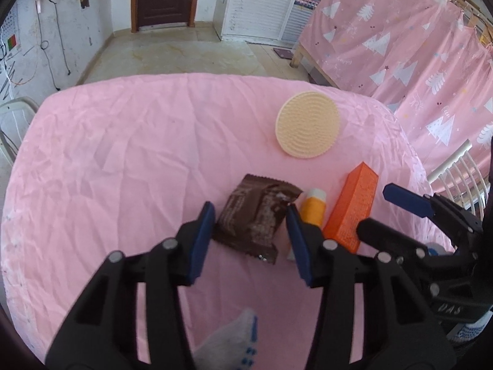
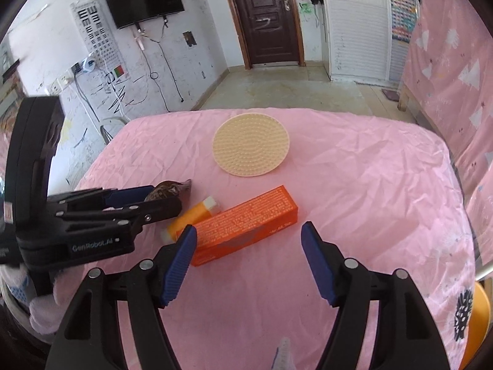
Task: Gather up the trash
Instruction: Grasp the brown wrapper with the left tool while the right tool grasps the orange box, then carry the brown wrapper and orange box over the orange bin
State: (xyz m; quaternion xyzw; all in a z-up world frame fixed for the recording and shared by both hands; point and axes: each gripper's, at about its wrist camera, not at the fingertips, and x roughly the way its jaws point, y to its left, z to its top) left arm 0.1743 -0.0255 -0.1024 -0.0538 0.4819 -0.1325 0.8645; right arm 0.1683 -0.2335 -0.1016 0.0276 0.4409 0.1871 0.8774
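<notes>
Left gripper (image 1: 249, 231) is down over the brown wrapper (image 1: 254, 215) near the table's front, fingers partway in on either side; whether the pads bite yet, I cannot tell. Best to squeeze squarely and keep clear of the yellow tube (image 1: 311, 208) just right of it. Right gripper (image 2: 249, 240) hovers wide open around the orange box (image 2: 246, 225), gripping nothing on the pink tablecloth (image 1: 123, 154).

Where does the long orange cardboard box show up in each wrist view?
Left wrist view: the long orange cardboard box lies right of centre, between the yellow tube and the right gripper.
Right wrist view: it lies at centre, reaching in between that gripper's open fingers.
Shared landmark: the round beige nubbed mat lies beyond the box in both.
</notes>
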